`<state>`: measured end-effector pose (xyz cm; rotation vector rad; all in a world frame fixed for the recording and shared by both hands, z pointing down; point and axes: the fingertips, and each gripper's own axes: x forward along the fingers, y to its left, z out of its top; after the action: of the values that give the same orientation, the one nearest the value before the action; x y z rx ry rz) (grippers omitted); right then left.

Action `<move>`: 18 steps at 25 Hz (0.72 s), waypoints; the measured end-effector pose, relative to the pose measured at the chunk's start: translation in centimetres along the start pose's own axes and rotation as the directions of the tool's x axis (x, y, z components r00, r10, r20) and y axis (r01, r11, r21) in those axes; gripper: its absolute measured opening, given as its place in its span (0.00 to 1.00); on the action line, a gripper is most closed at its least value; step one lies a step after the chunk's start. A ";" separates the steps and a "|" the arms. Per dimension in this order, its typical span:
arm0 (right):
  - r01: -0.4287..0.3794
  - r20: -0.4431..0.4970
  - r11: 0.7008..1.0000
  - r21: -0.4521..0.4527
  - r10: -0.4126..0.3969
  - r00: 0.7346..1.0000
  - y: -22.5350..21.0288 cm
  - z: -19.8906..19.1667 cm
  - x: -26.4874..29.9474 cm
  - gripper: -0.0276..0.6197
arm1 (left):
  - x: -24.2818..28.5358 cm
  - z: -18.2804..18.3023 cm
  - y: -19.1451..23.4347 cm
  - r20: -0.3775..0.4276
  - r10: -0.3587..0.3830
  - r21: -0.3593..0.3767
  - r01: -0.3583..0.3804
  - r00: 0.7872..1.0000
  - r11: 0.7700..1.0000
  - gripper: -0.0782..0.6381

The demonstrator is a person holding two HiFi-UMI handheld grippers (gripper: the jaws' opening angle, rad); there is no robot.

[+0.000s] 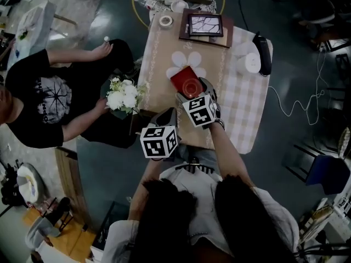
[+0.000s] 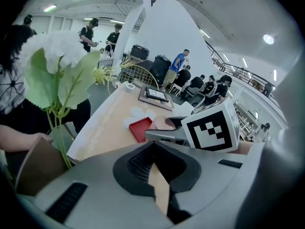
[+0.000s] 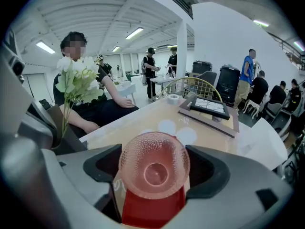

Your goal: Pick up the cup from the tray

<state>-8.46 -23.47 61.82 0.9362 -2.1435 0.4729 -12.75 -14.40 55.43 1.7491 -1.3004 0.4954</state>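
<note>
A pink dimpled glass cup point(image 3: 153, 171) sits between the jaws of my right gripper point(image 3: 155, 170), which is shut on it, directly over the red tray point(image 3: 152, 209). I cannot tell whether the cup still touches the tray. In the head view the cup point(image 1: 190, 86) and tray point(image 1: 179, 74) lie near the table's front middle, with the right gripper point(image 1: 193, 91) reaching in from the near side. My left gripper point(image 1: 164, 118) hovers at the table's front edge, left of the right one. It is shut point(image 2: 155, 175) and holds nothing. From there the tray point(image 2: 139, 128) shows ahead.
A seated person at the left holds a white flower bouquet point(image 1: 123, 96) by the table corner. Further back on the beige cloth lie a white flower-shaped mat point(image 1: 186, 61), a framed picture point(image 1: 205, 25) and a tape roll point(image 1: 165, 21). A white disc point(image 1: 252, 63) lies at the right.
</note>
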 end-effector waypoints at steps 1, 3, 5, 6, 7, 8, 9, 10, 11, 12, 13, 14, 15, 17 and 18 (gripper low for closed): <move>-0.004 -0.010 1.000 0.000 0.004 1.000 0.0 -0.2 0.1 0.66 | 0.1 -0.1 -0.1 -0.005 -0.001 0.002 0.001 1.000 1.000 0.12; -0.011 -0.017 1.000 0.008 0.011 1.000 0.0 -0.3 0.2 0.66 | 0.2 -0.3 -0.5 -0.013 -0.008 0.003 0.008 1.000 1.000 0.12; -0.011 -0.016 1.000 0.015 0.012 1.000 -0.2 -0.2 0.3 0.66 | 0.4 -0.5 -0.8 -0.021 -0.014 0.005 0.014 1.000 1.000 0.12; -0.013 -0.017 1.000 0.015 0.013 1.000 -0.3 -0.2 0.3 0.66 | 0.5 -0.6 -0.9 -0.024 -0.016 0.007 0.016 1.000 1.000 0.12; -0.015 -0.018 1.000 0.013 0.015 1.000 -0.3 -0.2 0.3 0.66 | 0.6 -0.7 -1.1 -0.027 -0.018 0.009 0.018 0.999 1.000 0.12; -0.016 -0.020 1.000 0.011 0.016 1.000 -0.3 -0.2 0.2 0.66 | 0.6 -0.7 -1.1 -0.028 -0.019 0.010 0.020 0.999 1.000 0.12; -0.016 -0.021 1.000 0.009 0.016 1.000 -0.3 -0.3 0.2 0.66 | 0.6 -0.7 -1.2 -0.027 -0.020 0.011 0.020 0.999 1.000 0.12; -0.015 -0.021 1.000 0.007 0.015 1.000 -0.4 -0.3 0.1 0.66 | 0.7 -0.6 -1.3 -0.026 -0.020 0.012 0.021 0.999 1.000 0.12; -0.014 -0.018 1.000 0.005 0.014 1.000 -0.4 -0.3 0.0 0.66 | 0.7 -0.5 -1.3 -0.023 -0.021 0.013 0.021 1.000 1.000 0.12; -0.013 -0.014 1.000 0.003 0.013 1.000 -0.4 -0.2 -0.1 0.66 | 0.7 -0.4 -1.3 -0.020 -0.022 0.013 0.022 1.000 1.000 0.12; -0.012 -0.009 1.000 0.001 0.012 1.000 -0.5 -0.1 -0.3 0.66 | 0.8 -0.2 -1.4 -0.016 -0.023 0.014 0.024 1.000 1.000 0.12; -0.012 -0.004 1.000 0.001 0.012 1.000 -0.5 0.0 -0.6 0.66 | 0.8 -0.1 -1.5 -0.013 -0.025 0.014 0.025 1.000 1.000 0.12; -0.010 0.001 1.000 0.003 0.010 1.000 -0.6 0.0 -0.9 0.66 | 0.8 0.1 -1.6 -0.010 -0.026 0.015 0.027 1.000 1.000 0.12; -0.003 0.008 1.000 0.011 0.003 1.000 -0.9 0.1 -1.5 0.66 | 0.9 0.2 -1.9 -0.006 -0.031 0.018 0.031 0.999 0.999 0.12; 0.003 0.010 1.000 0.013 -0.004 1.000 -1.1 0.0 -1.9 0.66 | 0.9 0.3 -2.1 -0.006 -0.035 0.021 0.035 0.999 0.999 0.12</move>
<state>-6.76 -23.36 60.45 0.9513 -2.1494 0.4824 -10.52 -14.99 55.11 1.7841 -1.2625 0.4957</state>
